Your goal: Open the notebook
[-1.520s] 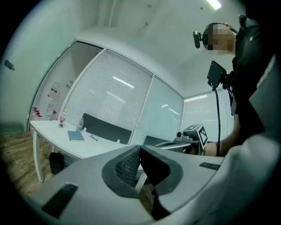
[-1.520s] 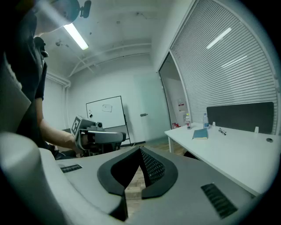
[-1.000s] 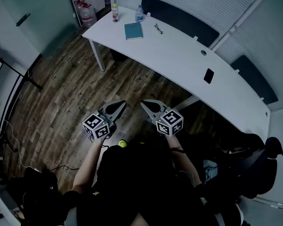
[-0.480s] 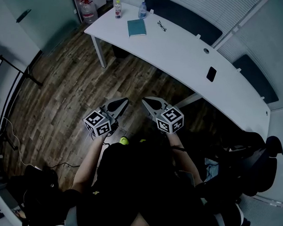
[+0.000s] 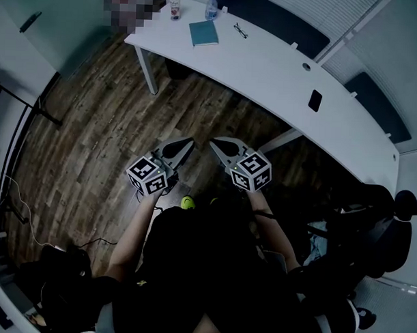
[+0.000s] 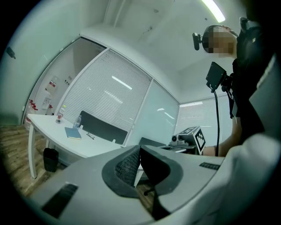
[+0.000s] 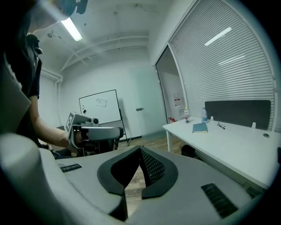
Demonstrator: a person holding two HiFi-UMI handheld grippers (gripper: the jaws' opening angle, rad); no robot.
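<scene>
dark wood planks made up the floor (image 5: 87,124) of an office, and a long white curved table (image 5: 266,72) ran across the top of the head view. the notebook (image 5: 203,33), teal-covered, lay closed and flat near the table's left end, well apart from both grippers. one bottle (image 5: 175,5) and a second bottle (image 5: 212,7) stood just beyond it at the far edge. a pair of glasses (image 5: 240,30) lay just to its right, and a dark phone (image 5: 314,100) lay farther along the tabletop. a dark bin (image 6: 50,159) stood on the floor under the table near a white leg. the person held the left gripper (image 5: 189,142) and the right gripper (image 5: 214,141) side by side over the floor, short of the table. their tips were close together and pointed toward it, each with its marker cube (image 5: 148,175) toward the body. in the left gripper view the two dark jaws met at their tips with nothing between them, so that tool was closed and empty. the right gripper view showed the same: jaws pressed tip to tip, holding nothing, with the notebook small on the tabletop off to the right. slatted blinds (image 7: 228,66) lined the wall behind the table. a whiteboard (image 7: 100,107) showed at the far end of the room, and a black office chair (image 5: 380,237) sat at the lower right of the head view.
</scene>
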